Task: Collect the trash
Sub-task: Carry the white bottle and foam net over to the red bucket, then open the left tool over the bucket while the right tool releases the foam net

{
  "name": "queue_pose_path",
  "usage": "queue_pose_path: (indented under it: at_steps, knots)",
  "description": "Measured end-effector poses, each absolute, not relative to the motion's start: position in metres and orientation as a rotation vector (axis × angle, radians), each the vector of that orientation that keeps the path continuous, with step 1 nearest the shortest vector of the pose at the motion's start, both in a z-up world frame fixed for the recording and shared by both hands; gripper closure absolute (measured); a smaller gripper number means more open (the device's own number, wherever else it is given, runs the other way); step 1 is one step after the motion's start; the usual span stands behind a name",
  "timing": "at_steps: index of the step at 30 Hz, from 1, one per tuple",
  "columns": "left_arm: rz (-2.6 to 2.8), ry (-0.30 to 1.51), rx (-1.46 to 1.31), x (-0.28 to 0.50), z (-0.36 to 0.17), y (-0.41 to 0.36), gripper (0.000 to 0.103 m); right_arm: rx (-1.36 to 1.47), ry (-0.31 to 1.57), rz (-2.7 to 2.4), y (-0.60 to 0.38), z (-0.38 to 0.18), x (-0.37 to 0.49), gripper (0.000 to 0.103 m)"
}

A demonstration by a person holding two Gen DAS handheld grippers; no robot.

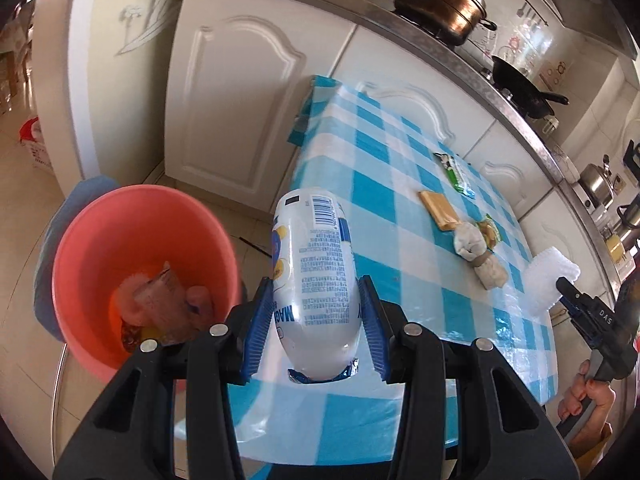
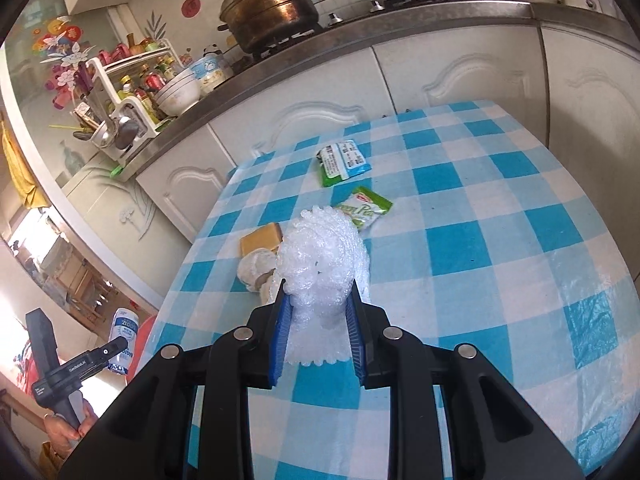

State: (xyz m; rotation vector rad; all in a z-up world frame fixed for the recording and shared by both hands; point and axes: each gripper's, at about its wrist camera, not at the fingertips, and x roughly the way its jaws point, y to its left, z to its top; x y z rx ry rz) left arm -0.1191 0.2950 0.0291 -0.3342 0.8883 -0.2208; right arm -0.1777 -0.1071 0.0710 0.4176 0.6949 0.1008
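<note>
My left gripper (image 1: pixel 316 320) is shut on a white plastic bottle (image 1: pixel 316 272) with a blue label, held above the table's left edge beside a pink bucket (image 1: pixel 100 240) that holds crumpled trash. The bottle (image 2: pixel 123 344) and left gripper (image 2: pixel 116 347) also show in the right wrist view. My right gripper (image 2: pixel 318 316) is shut on a white foam net (image 2: pixel 324 256) above the checked table (image 2: pixel 500 248); the foam net (image 1: pixel 550 280) shows at the table's right end in the left wrist view. A yellow wrapper (image 2: pixel 262 238), a green packet (image 2: pixel 366 208), a green-white packet (image 2: pixel 344 162) and a wad of paper (image 1: pixel 480 252) lie on the table.
White kitchen cabinets (image 1: pixel 240 100) stand behind the table. The counter above carries a large pot (image 2: pixel 272 8), a black wok (image 1: pixel 520 84), bowls (image 2: pixel 178 92) and a rack of bottles (image 2: pixel 132 88). The bucket stands on the floor left of the table.
</note>
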Motion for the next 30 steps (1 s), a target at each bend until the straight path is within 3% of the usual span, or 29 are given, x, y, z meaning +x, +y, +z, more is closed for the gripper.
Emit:
queue_pose_path:
  at_steps: [15,30]
  knots:
    - [0.012,0.847,-0.439,-0.147,0.017,0.419,0.058,0.237,0.741,0.435,0.048,0.118,-0.134,0.075]
    - [0.036,0.815,-0.461,-0.136,0.012,0.432,0.058,0.041,0.897,0.746,0.22,0.082,-0.096,0.075]
